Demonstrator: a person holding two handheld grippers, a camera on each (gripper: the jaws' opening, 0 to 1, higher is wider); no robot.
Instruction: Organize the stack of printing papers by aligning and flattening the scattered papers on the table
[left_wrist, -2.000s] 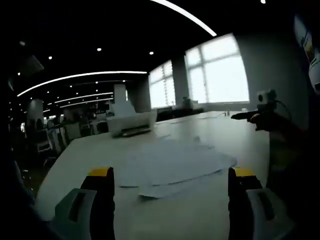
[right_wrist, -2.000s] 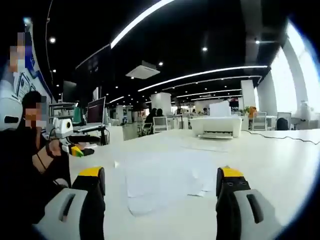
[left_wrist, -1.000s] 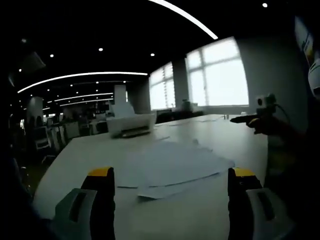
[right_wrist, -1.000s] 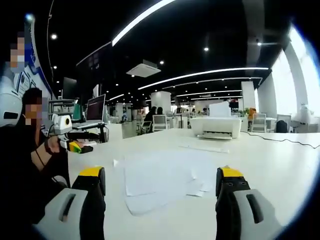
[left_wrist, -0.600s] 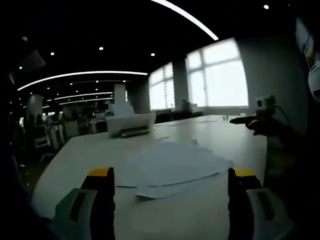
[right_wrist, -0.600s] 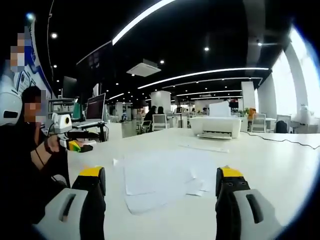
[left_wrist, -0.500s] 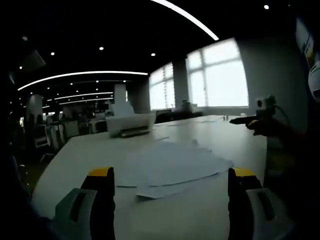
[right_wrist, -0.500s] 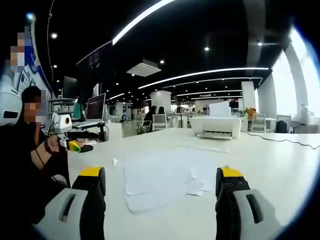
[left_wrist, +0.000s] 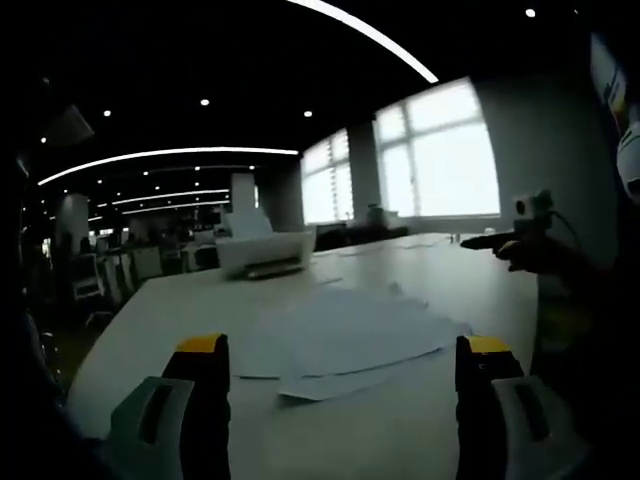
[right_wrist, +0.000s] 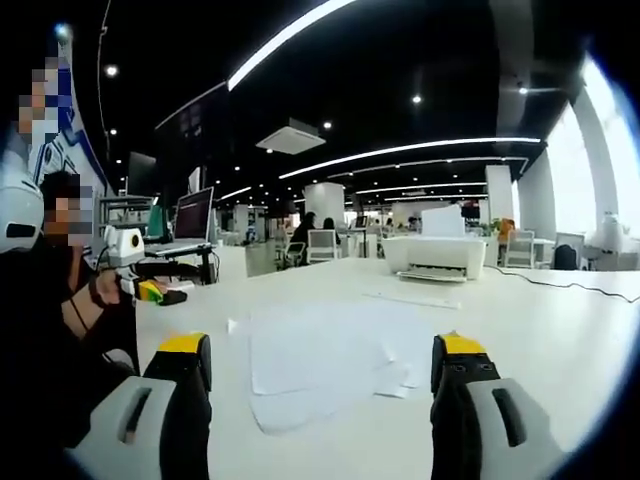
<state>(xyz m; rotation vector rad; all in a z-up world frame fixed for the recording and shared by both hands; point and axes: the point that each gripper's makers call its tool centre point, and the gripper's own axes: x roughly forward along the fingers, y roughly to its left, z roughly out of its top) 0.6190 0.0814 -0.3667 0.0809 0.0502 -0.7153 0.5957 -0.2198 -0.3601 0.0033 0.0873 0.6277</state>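
Several white sheets of printing paper (left_wrist: 350, 340) lie spread and overlapping on the white table (left_wrist: 160, 320), ahead of my left gripper (left_wrist: 340, 360), which stands open above the table. In the right gripper view the same loose papers (right_wrist: 325, 360) lie in front of my right gripper (right_wrist: 320, 355), open too, nothing between its jaws. The right gripper (left_wrist: 500, 238) shows in the left gripper view at the right, held in a hand. The left gripper (right_wrist: 155, 293) shows at the left of the right gripper view, also hand-held.
A white printer (left_wrist: 262, 254) stands at the far side of the table, seen also as the printer (right_wrist: 434, 256) in the right gripper view. A black cable (right_wrist: 560, 283) runs along the table at the right. A person (right_wrist: 50, 330) sits at the left; office desks and monitors lie behind.
Both views have tilted slightly, so the papers sit a little lower in the pictures. The papers have not moved and both grippers stay open.
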